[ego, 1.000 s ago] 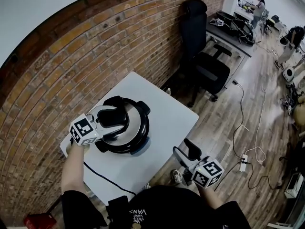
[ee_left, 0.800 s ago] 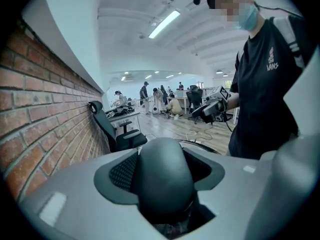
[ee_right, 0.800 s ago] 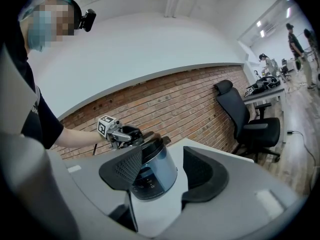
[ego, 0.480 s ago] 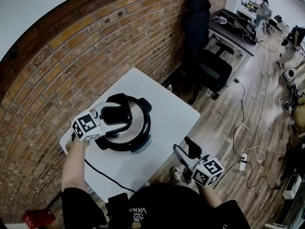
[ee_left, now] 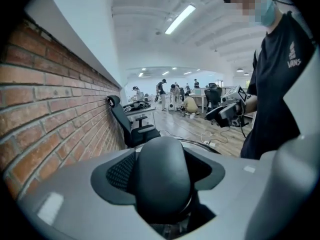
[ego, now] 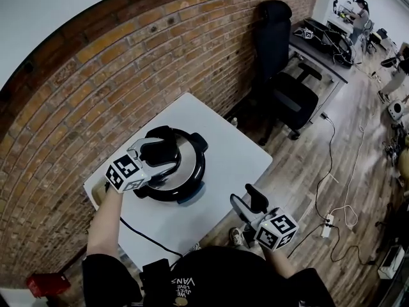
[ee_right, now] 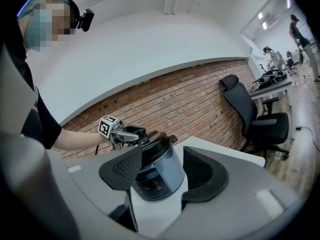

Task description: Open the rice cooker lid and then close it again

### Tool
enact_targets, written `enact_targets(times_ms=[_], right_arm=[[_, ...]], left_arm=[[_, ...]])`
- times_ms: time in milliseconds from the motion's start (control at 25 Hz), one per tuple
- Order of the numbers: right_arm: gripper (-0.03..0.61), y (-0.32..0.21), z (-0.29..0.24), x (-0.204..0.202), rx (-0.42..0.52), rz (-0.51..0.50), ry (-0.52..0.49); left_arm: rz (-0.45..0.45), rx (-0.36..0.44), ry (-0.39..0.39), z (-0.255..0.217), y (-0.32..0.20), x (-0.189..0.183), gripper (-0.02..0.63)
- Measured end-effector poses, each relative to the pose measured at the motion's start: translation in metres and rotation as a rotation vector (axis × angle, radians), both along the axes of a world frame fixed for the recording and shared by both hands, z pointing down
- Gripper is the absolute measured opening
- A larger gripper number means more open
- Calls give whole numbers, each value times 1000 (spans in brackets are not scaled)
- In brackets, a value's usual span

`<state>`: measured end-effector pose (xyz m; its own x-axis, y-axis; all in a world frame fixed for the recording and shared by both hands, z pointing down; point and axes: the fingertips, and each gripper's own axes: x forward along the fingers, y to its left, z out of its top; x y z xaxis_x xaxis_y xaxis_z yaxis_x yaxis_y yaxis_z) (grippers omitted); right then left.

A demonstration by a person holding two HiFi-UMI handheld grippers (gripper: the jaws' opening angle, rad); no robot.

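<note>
On the white table [ego: 225, 151], we find the cooker [ee_right: 160, 174] with its lid [ego: 186, 162] down. The left gripper [ego: 155, 160] is clamped on the lid's handle [ee_left: 162, 179]. At the cooker's 4 o'clock, beyond the table edge, the right gripper [ego: 246, 202] hangs with its jaws apart and empty.
</note>
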<state>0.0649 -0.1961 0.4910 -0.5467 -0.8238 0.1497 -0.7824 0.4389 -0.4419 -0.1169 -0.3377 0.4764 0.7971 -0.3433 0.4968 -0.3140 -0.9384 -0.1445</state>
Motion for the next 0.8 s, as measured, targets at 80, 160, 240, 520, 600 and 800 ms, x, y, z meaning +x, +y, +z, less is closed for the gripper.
enact_targets(times_ms=[80,160,240,520,600,800], right_arm=[[249,-1,0,0,2,-12,-4],[249,-3,-1,0,1,-24,-6],[249,-4,-1,0,3,-38,-11],[249,-2,-2,2,15,-103,-19],[249,-2,-2,5,21,-124,-23],[249,-4,-7,15,35,-199,-17]], left_arm=[[-69,-1,-1,0,-3,-1,282],[-138,-1,-1,0,-6,-3,282],[-208,-2,-1,0,-9,-5,282],[-389,-3,-4,3,-12,-8,282],[-410,-4,-4,3,-11,-9,282],[-449,-4,-1,4,-11,-10,288]])
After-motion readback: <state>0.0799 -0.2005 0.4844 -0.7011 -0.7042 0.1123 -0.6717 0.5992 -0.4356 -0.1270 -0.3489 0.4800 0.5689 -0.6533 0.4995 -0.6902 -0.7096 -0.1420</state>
